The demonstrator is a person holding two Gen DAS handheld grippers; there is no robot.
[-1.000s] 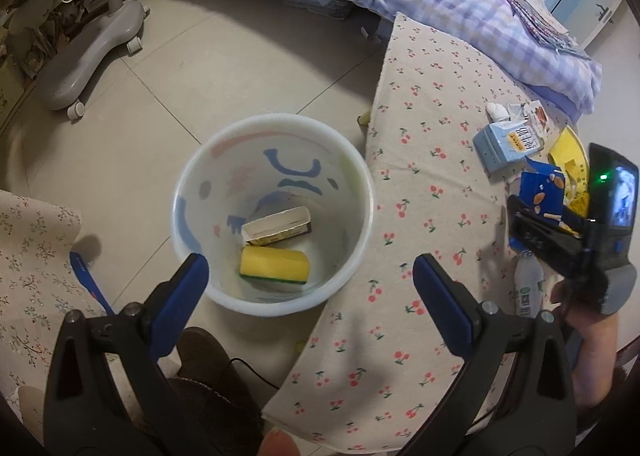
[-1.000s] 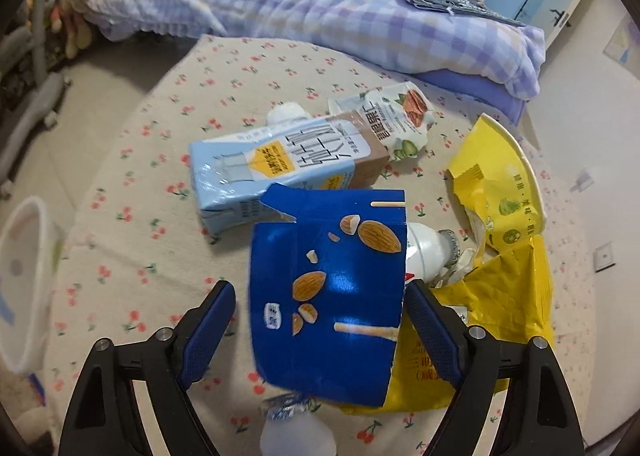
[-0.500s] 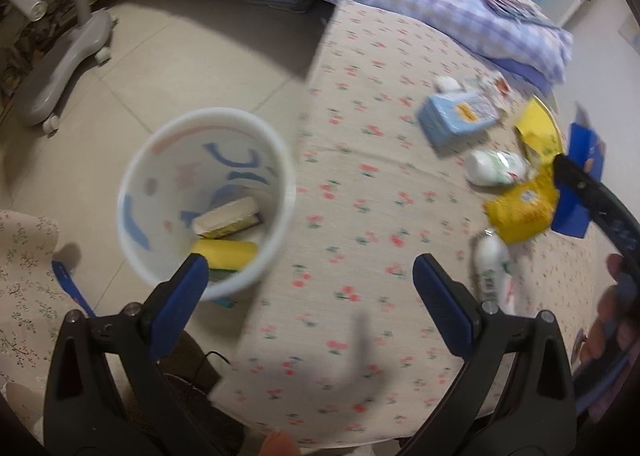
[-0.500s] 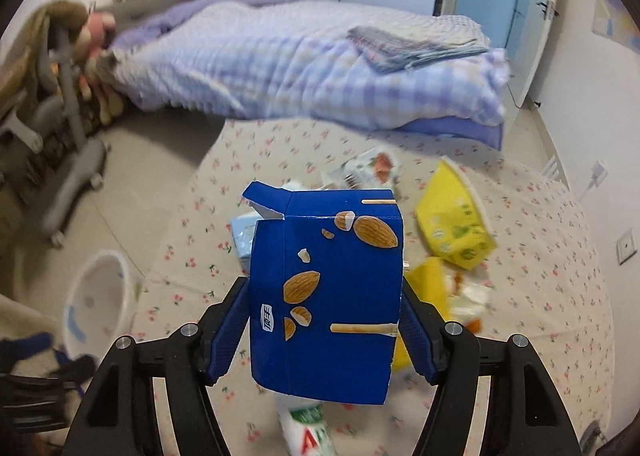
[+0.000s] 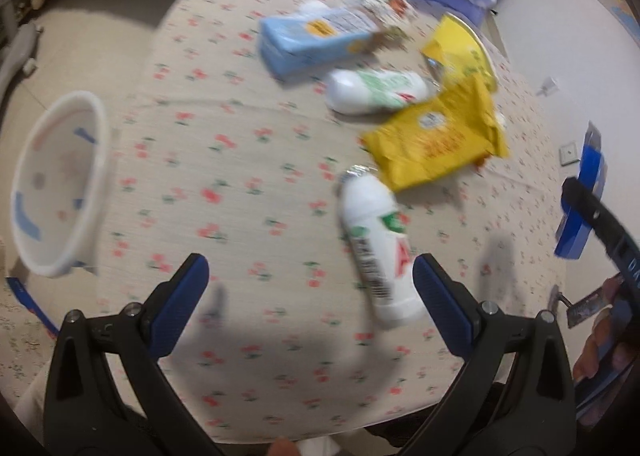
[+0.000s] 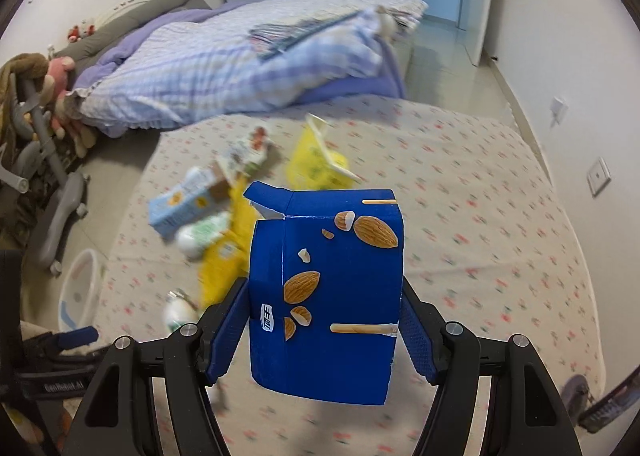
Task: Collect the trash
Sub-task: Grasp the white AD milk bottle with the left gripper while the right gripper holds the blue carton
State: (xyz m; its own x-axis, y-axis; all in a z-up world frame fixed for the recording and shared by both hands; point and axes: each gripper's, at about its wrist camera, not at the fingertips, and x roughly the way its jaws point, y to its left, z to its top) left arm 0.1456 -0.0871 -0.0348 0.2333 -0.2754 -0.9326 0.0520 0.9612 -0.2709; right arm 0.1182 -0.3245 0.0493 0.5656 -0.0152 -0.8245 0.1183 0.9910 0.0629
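Since a second ago the right claw [image 6: 324, 336] has lifted the blue almond box [image 6: 326, 288] clear of the worktop [image 6: 480, 215], where it had lain flat on the yellow wrapper, and the left claw [image 5: 310, 288] has swung away from the white bin [image 5: 56, 183] to hang over the cherry-print cloth; the bin, then centred under it, now sits at the left edge of its view on the floor beside the worktop. Both blue pads of the right claw press the box's two sides, so it holds the box upright in the air, torn flap at the top; the same box shows edge-on at the far right of the left view. Blue pads of the left claw stand wide apart with nothing between them; a white bottle [image 5: 376, 248] with green and red label lies on its side just ahead of its right pad. Further off lie the yellow wrapper [image 5: 436, 139], a second white bottle [image 5: 376, 91] and a light-blue milk carton [image 5: 316, 39], close together. Beyond the worktop is a bed with a checked quilt [image 6: 248, 63].
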